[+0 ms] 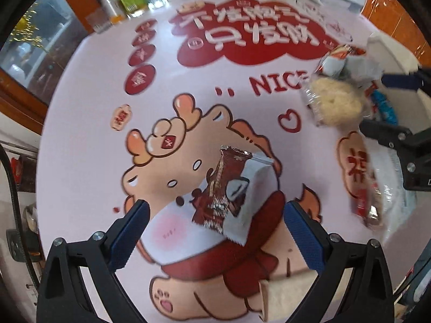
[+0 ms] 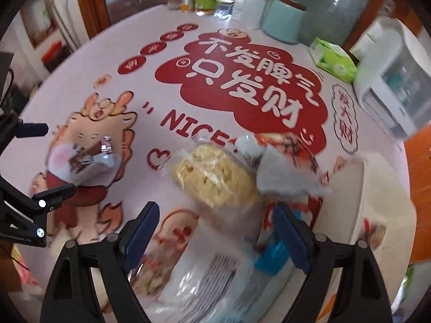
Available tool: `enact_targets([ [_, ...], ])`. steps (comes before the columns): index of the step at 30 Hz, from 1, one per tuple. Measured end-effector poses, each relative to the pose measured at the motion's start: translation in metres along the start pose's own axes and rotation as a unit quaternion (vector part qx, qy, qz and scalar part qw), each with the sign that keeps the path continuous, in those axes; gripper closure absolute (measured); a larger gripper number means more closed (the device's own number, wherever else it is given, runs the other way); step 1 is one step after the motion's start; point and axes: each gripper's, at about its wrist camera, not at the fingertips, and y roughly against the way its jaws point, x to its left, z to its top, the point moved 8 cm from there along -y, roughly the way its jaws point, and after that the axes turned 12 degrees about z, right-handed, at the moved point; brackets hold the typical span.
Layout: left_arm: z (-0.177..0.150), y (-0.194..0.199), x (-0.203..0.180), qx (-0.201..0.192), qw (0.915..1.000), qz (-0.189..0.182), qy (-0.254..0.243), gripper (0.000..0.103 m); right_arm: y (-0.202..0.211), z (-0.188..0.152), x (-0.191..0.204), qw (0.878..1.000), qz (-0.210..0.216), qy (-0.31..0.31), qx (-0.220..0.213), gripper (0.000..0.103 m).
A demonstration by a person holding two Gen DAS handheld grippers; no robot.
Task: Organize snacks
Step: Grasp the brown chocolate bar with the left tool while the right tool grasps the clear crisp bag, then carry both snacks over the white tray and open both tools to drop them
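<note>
Snack packet [image 1: 231, 191], brown and grey with serrated ends: lies flat on the desk [image 1: 80, 161], on the cartoon creature printed on the cover, just ahead of the left claw [image 1: 215, 210] and between its blue pads. Carries small print too fine to read. Left claw released, spread wide to either side of the packet, touching nothing.

Noodle packet [image 2: 215, 177], clear film over a pale yellow block, topped by a red and grey wrapper: sits just beyond the right claw [image 2: 215, 218], beside the white tub [image 2: 377, 188]. Too blurred to read any label, or to tell whether it rests on the desk or hangs above it. Right claw likewise released, both pads well apart and clear of the packet.

Beneath the right claw, more snacks in a heap: clear packets [image 2: 204, 277] with striped print and a blue packet [image 2: 272, 258], wording smeared beyond reading.

On the cover, in white on a red cloud [image 2: 242, 86]: "不发脾气 只发财". Below it, in red: "NICE", with whatever follows hidden behind the noodle packet.

At the far edge, a green tissue pack [image 2: 334, 62], a white appliance [image 2: 390, 94] and a teal container [image 2: 282, 24], labels unreadable.
</note>
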Motion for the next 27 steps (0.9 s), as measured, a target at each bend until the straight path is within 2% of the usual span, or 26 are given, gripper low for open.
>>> enact_targets([
  [5,0.004,-0.022,-0.006,0.023,0.9994,-0.023,-0.009,0.006,-0.034,0.014,-0.001,0.997,-0.022,0.052,0.042,0.016],
  [8,0.007,-0.030,-0.008,0.034,0.9990,-0.028,-0.007,0.014,-0.051,0.019,-0.003,0.996,-0.022,0.067,0.063,0.016],
  [10,0.009,-0.034,-0.009,0.042,0.9984,-0.038,-0.002,0.023,-0.062,0.021,-0.005,0.994,-0.016,0.068,0.078,0.017],
  [12,0.011,-0.035,-0.009,0.042,0.9982,-0.042,0.002,0.028,-0.067,0.024,-0.006,0.995,0.005,0.055,0.083,0.020],
  [14,0.013,-0.034,-0.010,0.037,0.9984,-0.043,0.001,0.036,-0.068,0.024,-0.007,0.995,0.034,0.030,0.090,0.029],
  [15,0.015,-0.034,-0.009,0.032,0.9985,-0.044,-0.001,0.047,-0.068,0.024,-0.007,0.995,0.045,0.021,0.091,0.037],
  [16,0.016,-0.033,-0.010,0.029,0.9986,-0.044,-0.002,0.064,-0.066,0.023,-0.006,0.994,0.054,0.015,0.090,0.042],
  [17,0.016,-0.031,-0.011,0.026,0.9987,-0.044,-0.003,0.067,-0.066,0.022,-0.005,0.994,0.052,0.014,0.090,0.043],
  [19,0.016,-0.030,-0.014,0.028,0.9987,-0.043,-0.002,0.068,-0.062,0.020,-0.003,0.995,0.042,0.015,0.090,0.043],
  [23,0.011,-0.023,-0.014,0.023,0.9993,-0.030,0.008,0.070,-0.053,0.013,0.004,0.996,0.051,-0.001,0.079,0.044],
  [27,0.000,0.000,-0.013,0.008,0.9990,-0.030,0.032,0.071,-0.026,0.007,0.013,0.997,0.070,-0.029,0.035,0.044],
])
